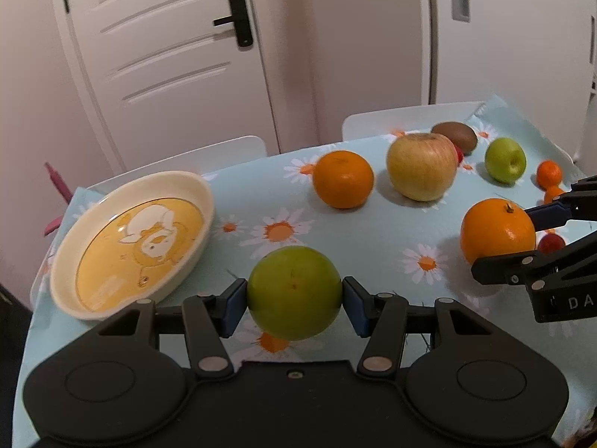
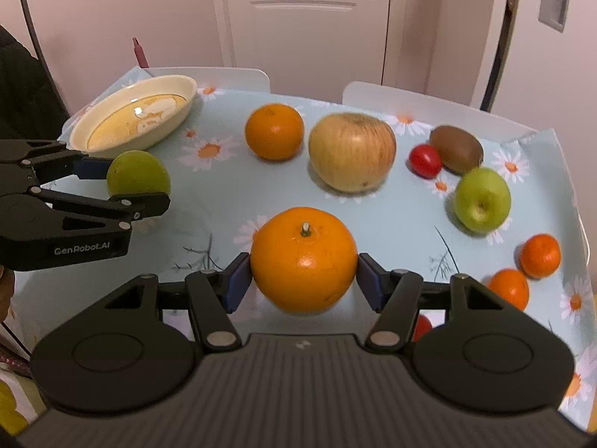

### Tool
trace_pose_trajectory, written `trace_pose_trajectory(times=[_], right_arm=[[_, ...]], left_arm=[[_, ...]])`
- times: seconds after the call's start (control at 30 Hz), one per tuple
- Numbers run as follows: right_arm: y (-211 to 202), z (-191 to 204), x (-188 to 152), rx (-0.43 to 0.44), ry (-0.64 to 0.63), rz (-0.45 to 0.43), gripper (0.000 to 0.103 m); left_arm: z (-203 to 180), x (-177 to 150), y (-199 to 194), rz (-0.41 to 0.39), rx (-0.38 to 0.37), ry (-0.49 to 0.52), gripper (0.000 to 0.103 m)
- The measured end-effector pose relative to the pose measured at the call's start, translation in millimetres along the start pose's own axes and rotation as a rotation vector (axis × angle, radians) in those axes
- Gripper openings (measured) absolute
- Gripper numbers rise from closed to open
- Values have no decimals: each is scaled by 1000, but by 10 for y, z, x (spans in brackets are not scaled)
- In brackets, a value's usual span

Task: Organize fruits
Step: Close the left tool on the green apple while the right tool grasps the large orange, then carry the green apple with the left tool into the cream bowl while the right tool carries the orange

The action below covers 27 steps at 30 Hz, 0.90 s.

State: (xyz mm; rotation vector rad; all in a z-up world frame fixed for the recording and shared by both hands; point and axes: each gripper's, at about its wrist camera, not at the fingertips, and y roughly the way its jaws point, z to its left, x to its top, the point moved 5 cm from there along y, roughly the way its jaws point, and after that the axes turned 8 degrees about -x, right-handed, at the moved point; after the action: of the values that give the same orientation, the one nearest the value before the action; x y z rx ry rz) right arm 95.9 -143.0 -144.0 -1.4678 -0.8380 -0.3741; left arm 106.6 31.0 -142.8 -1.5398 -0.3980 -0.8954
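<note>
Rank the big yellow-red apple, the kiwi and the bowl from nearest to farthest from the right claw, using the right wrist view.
From the right claw:
1. Big yellow-red apple, just ahead, slightly right.
2. Kiwi, farther back on the right.
3. Bowl, far-left corner of the table.

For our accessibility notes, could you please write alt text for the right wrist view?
The right gripper clasps a large round orange above a daisy-print blue tablecloth. At left, the left gripper holds a round green apple near a cream shallow bowl; more fruit lies beyond.
</note>
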Motion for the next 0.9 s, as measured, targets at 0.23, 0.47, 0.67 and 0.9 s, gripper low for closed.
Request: trace_pose_trajectory(times=[0.23,0.47,0.67,0.9], right_arm=[[-127,143,293,20,-8,-32,76],[-184,368,683,57,-2,-57,76],[-118,646,1038,84,-7,-83,76],[102,1009,1396,107,-17,-93,76]], left_arm=[[212,112,-230,-31,36,-34,59],[576,288,-463,-66,88,-69,59],[981,363,-537,-75,128,-82,59],[1402,435,-429,-78,150,-64,59]])
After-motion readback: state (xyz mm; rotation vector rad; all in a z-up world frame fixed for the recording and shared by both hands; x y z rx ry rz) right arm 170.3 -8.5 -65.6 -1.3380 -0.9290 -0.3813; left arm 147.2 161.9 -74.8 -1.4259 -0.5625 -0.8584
